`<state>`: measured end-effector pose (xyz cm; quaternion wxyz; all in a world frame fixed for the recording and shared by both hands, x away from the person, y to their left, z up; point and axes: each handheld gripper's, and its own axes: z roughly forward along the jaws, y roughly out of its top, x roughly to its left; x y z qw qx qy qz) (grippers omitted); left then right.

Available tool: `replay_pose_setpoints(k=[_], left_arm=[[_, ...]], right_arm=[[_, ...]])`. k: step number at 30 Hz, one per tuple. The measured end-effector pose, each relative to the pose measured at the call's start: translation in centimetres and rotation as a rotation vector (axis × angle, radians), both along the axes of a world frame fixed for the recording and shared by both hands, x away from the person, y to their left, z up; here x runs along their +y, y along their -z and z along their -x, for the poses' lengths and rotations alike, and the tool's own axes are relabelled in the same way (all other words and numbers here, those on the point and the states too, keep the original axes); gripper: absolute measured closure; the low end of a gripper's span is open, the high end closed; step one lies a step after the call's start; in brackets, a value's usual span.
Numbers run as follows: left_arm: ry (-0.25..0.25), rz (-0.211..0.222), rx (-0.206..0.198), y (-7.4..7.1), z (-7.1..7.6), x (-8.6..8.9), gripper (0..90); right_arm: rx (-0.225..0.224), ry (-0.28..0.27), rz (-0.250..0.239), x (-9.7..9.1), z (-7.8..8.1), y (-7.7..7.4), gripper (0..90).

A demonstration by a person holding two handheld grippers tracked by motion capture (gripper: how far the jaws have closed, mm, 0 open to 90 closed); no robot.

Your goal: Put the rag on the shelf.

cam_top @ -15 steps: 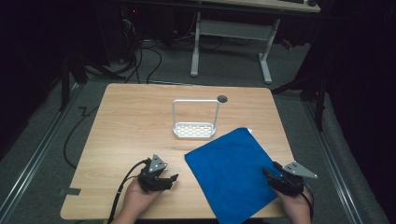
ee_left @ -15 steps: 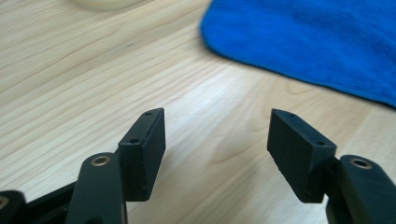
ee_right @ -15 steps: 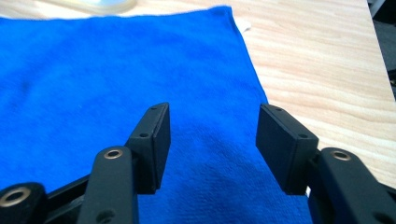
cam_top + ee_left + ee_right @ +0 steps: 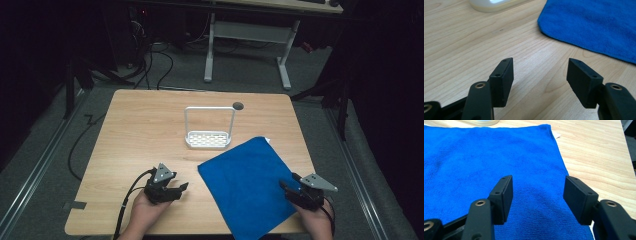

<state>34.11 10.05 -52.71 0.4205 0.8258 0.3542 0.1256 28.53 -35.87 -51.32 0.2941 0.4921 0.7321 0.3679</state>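
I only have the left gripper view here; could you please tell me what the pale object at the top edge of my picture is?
Observer: It is a white rack with a tall handle loop, standing upright near the table's middle.
Operator: Thank you. Where is the right gripper?
Observer: The right gripper is open, its jaws over the blue cloth near the cloth's right edge.
Operator: Does the cloth stay on the table?
Observer: Not wholly; its near corner hangs past the front edge of the table.
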Motion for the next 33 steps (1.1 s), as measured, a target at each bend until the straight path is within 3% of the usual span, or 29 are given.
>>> replay_pose_setpoints(k=[5, 7, 12, 19, 23, 24, 25, 28, 31, 33], left_arm=[[0.010, 0.016, -0.005, 0.0, 0.1, -0.1, 41.2], [0.004, 0.034, -0.005, -0.1, 0.1, -0.1, 41.2], [0.012, 0.077, -0.002, -0.7, 0.3, -0.5, 43.6], [0.062, 0.078, 0.012, -0.8, 0.7, -2.3, 44.8], [0.120, 0.075, 0.020, -1.0, 1.4, -4.5, 45.7], [0.153, 0.080, 0.029, -1.0, 1.8, -5.7, 46.2], [0.153, 0.080, 0.029, -1.0, 1.8, -5.7, 47.0], [0.228, 0.065, 0.042, -0.8, 2.9, -8.4, 49.3], [0.259, 0.062, 0.050, -0.8, 3.4, -9.3, 52.4], [0.306, 0.047, 0.055, -0.6, 4.2, -10.8, 54.8]], right_arm=[[-0.009, 0.003, -0.006, -0.1, 0.0, -0.2, 39.4], [0.002, 0.006, -0.025, -0.2, -0.1, -0.3, 39.8], [0.033, -0.026, -0.019, 0.0, 0.1, -0.3, 43.3], [0.021, -0.038, -0.015, -0.1, 0.5, -0.5, 47.9], [0.016, -0.034, -0.015, -0.3, 0.9, -0.4, 48.4], [0.023, -0.028, -0.024, -0.5, 1.0, -0.3, 48.1], [0.023, -0.028, -0.024, -0.5, 1.0, -0.3, 48.1], [0.027, -0.027, -0.028, -0.7, 1.1, -0.2, 48.7], [0.032, -0.025, -0.044, -0.8, 1.2, -0.2, 49.6], [0.032, -0.030, -0.049, -0.9, 1.3, -0.2, 50.0]])
